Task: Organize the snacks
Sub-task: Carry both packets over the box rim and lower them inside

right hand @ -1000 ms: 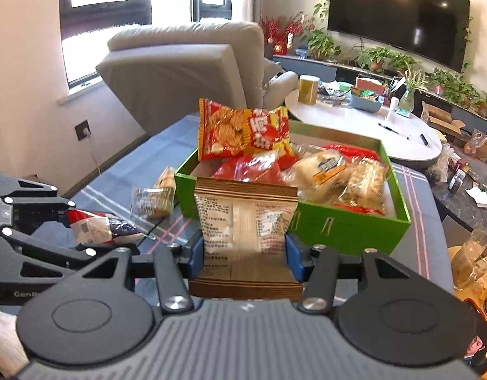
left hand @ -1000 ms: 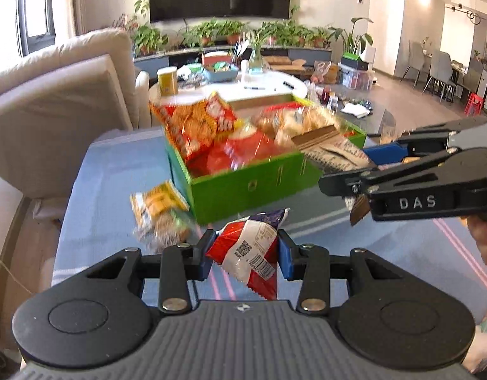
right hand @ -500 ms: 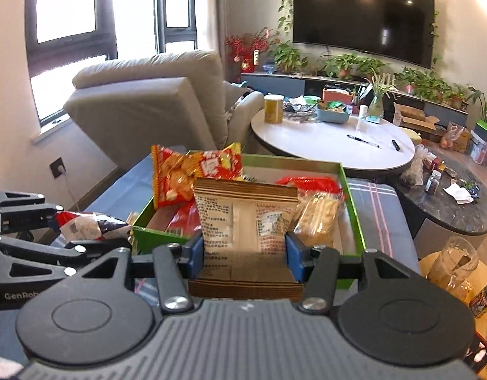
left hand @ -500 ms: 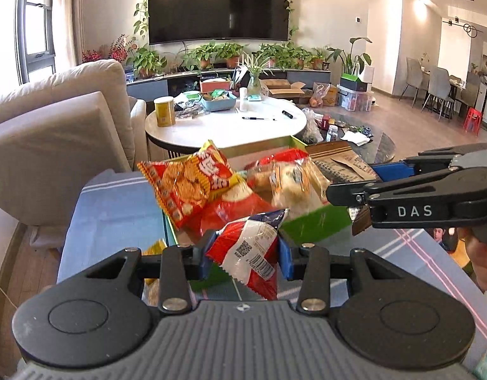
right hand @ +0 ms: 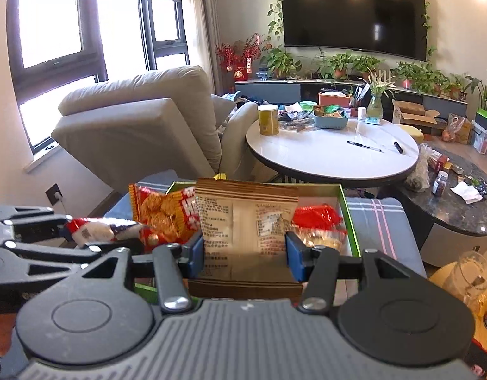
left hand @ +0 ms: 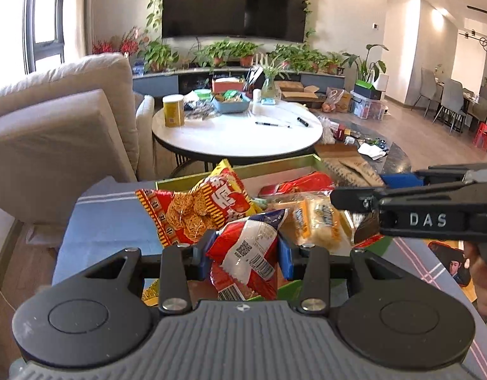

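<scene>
Left claw (left hand: 243,251) grips a red-white packet (left hand: 246,250); right claw (right hand: 243,253) grips a brown pouch (right hand: 245,221) above the green box (right hand: 349,218).

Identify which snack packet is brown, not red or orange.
The brown packet gripped by the right gripper; the left gripper holds a red-and-white one.

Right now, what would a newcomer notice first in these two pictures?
Each gripper holds a snack above the green box: the left gripper a red and white packet, the right gripper a beige packet. In the box, an orange cracker bag stands at its left end.
</scene>
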Demonstrator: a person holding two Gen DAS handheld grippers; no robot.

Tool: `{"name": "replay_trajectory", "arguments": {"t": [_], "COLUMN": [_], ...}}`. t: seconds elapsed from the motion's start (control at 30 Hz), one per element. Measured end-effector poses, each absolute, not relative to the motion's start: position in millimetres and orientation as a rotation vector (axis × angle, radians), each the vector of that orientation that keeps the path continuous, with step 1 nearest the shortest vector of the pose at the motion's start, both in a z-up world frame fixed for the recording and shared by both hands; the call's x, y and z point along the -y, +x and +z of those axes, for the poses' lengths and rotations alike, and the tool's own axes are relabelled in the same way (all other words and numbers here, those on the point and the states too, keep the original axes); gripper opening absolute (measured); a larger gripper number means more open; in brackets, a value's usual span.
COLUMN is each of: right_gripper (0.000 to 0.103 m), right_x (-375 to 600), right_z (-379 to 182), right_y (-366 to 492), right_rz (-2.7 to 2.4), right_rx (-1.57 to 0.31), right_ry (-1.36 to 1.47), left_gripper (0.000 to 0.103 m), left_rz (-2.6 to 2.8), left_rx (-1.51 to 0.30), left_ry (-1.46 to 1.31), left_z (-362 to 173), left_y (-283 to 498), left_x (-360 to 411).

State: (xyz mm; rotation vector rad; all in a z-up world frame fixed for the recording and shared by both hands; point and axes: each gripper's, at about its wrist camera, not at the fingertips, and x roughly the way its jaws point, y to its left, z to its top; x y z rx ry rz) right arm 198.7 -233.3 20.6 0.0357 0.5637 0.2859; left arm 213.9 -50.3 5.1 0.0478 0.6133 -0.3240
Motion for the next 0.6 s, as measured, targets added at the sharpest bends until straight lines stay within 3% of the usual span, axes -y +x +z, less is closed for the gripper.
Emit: {"name": "replay_trajectory", "arguments": {"t": [0.6], "right_gripper": [0.071], "right_x": [224.5], "right_z": [5.0], "right_y": [238.6], "right_rz": [0.304], "right_rx": [-0.619], "right_ry": [0.067], "left_gripper": [0.038], "left_rz": [-0.318], "left_rx": [-0.694], "left_ry": [0.045], "left_z": [-24.8], "left_y": [249.2], "left_x": [51.7]}}
